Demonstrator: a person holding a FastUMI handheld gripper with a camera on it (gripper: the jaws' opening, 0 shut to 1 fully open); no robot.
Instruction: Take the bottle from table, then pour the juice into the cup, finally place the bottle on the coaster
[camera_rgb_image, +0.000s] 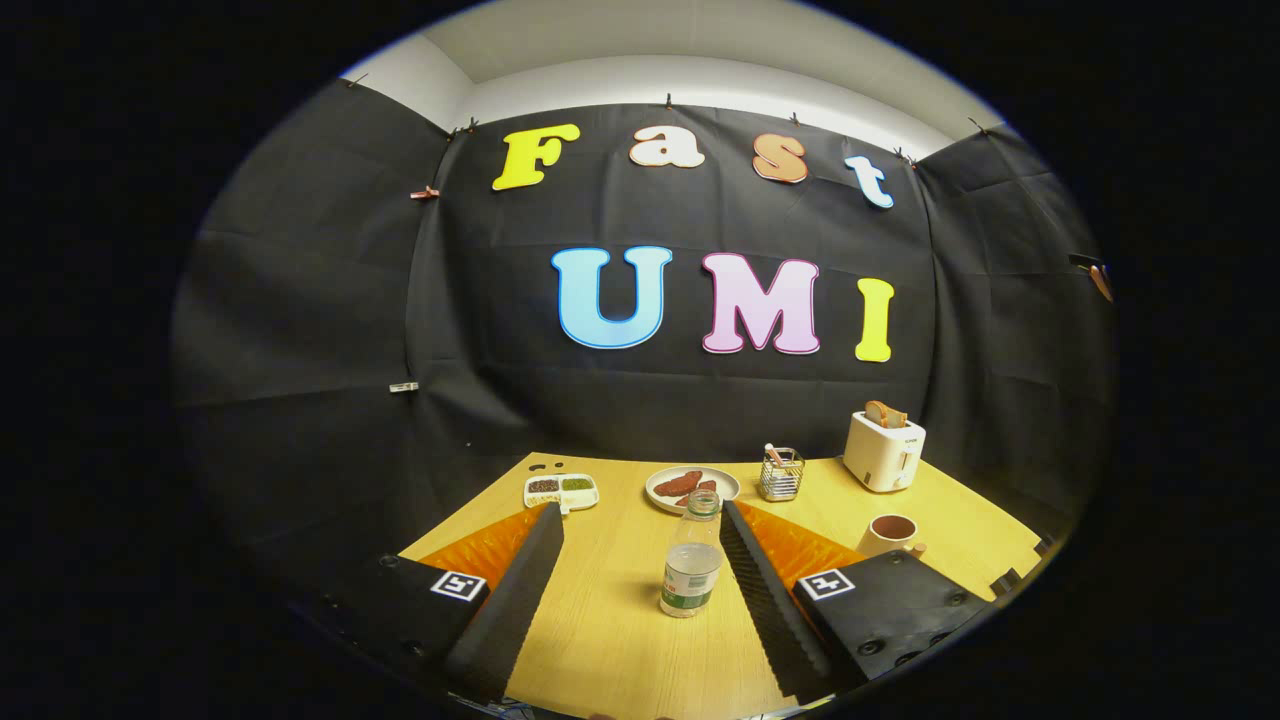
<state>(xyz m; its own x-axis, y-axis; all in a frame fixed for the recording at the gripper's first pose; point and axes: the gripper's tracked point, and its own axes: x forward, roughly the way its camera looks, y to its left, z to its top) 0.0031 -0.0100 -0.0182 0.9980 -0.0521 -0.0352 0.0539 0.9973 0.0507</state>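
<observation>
Jaws spread wide, untouched bottle (691, 560) standing between.

- gripper view: sits on the gripper (640, 560), low over the table (620, 640), facing forward along the spread fingers (510, 590)
- bottle (690, 565) close, between fingers; plate (692, 488), toaster (883, 450) beyond; booth wall farthest

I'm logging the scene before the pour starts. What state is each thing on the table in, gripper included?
gripper: open, fingers either side of the bottle, not touching it
bottle: upright on the table, uncapped, partly full
cup: upright, beyond the right finger
toaster: bread sticking up from the slot
plate: holds reddish-brown food
divided dish: both compartments filled
wire holder: upright, items inside
</observation>
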